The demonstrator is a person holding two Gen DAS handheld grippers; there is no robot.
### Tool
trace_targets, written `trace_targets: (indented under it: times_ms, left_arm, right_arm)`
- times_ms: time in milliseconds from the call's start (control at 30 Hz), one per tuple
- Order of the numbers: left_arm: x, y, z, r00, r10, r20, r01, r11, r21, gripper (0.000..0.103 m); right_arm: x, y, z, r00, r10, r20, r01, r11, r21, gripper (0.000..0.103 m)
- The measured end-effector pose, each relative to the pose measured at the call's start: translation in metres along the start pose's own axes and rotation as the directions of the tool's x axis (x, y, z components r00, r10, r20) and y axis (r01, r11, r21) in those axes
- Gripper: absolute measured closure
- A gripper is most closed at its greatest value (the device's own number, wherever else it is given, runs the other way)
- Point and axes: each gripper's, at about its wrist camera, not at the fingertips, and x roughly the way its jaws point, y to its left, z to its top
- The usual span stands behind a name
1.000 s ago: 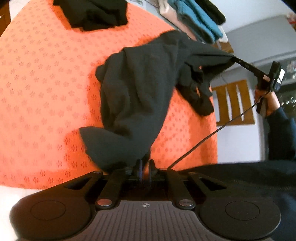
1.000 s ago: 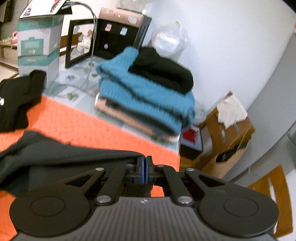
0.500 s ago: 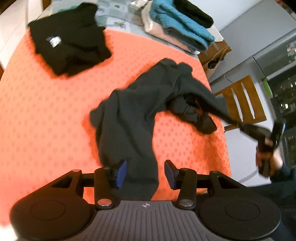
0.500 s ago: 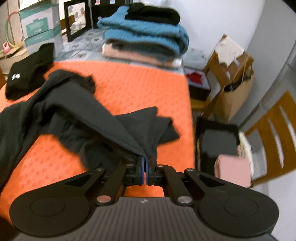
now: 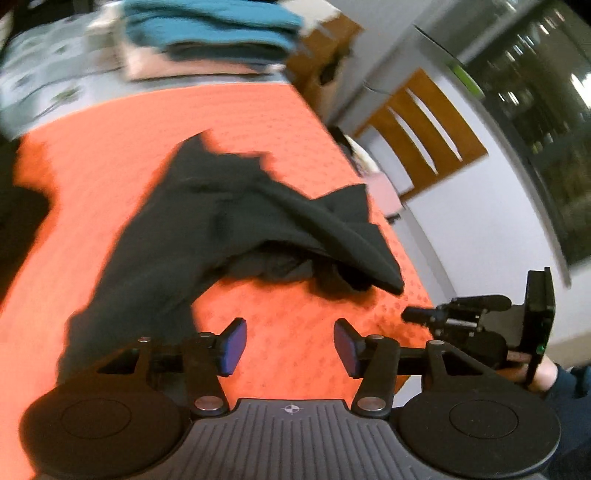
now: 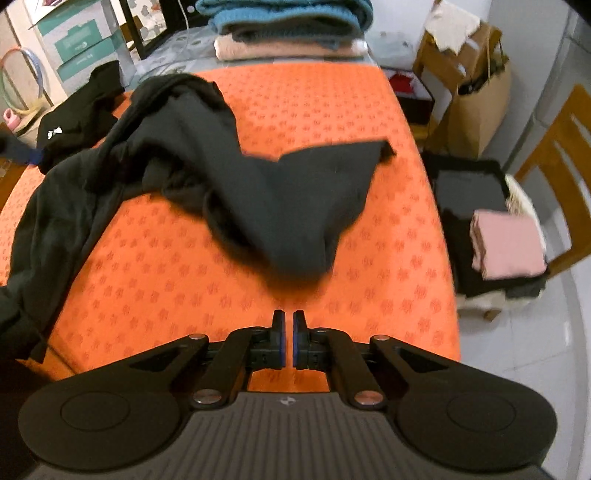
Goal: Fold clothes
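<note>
A dark grey garment (image 5: 207,221) lies crumpled on the orange tablecloth (image 5: 288,354); it also shows in the right wrist view (image 6: 258,192). My left gripper (image 5: 290,345) is open and empty, above the cloth just near the garment's lower edge. My right gripper (image 6: 289,339) has its jaws nearly together with a thin gap, holding nothing, a short way back from the garment's hanging fold. The right gripper also shows in the left wrist view (image 5: 417,315).
A folded black garment (image 6: 77,114) lies at the far left. A stack of folded blue and pink clothes (image 6: 291,29) sits at the table's far end. A basket with a pink item (image 6: 506,247) and a wooden chair (image 6: 565,147) stand right of the table.
My right gripper has let go of the garment, which dropped onto the table, and pulled back. My left gripper, open since half a second ago, has swung right and lower.
</note>
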Motion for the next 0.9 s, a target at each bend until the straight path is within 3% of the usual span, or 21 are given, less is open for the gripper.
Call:
trace_targets:
  times_ms: [167, 233, 300, 467, 567, 700, 900]
  left_arm:
    - [0.035, -0.022, 0.029, 0.999, 0.005, -0.042, -0.001, 0.994, 0.106, 0.046]
    - [0.043, -0.025, 0.041, 0.999, 0.011, -0.049, -0.004, 0.991, 0.134, 0.046]
    - [0.048, -0.028, 0.053, 0.999, 0.012, -0.052, -0.003, 0.986, 0.166, 0.045]
    - [0.051, -0.027, 0.082, 0.998, 0.050, -0.043, -0.039, 0.973, 0.226, 0.043]
    - [0.051, -0.019, 0.100, 0.996, 0.082, -0.028, -0.073, 0.969, 0.237, 0.042]
    - [0.049, -0.003, 0.117, 0.992, 0.128, -0.008, -0.122, 0.966, 0.228, 0.039]
    - [0.056, 0.025, 0.132, 0.983, 0.184, 0.006, -0.182, 0.969, 0.169, 0.037]
  right_arm:
    - [-0.003, -0.008, -0.015, 1.000, 0.013, -0.013, -0.012, 0.995, 0.097, 0.096]
    - [-0.004, -0.012, -0.021, 1.000, 0.019, -0.018, -0.016, 0.991, 0.135, 0.090]
    - [-0.006, -0.015, -0.026, 1.000, 0.023, -0.018, -0.019, 0.984, 0.177, 0.077]
    - [-0.008, -0.023, -0.025, 0.999, 0.030, 0.016, -0.033, 0.963, 0.268, 0.062]
    - [-0.007, -0.025, -0.018, 0.996, 0.078, 0.051, -0.090, 0.941, 0.326, 0.053]
    - [-0.001, -0.020, 0.000, 0.982, 0.160, 0.097, -0.185, 0.907, 0.379, 0.051]
    - [0.020, 0.001, 0.037, 0.944, 0.300, 0.138, -0.330, 0.833, 0.444, 0.047]
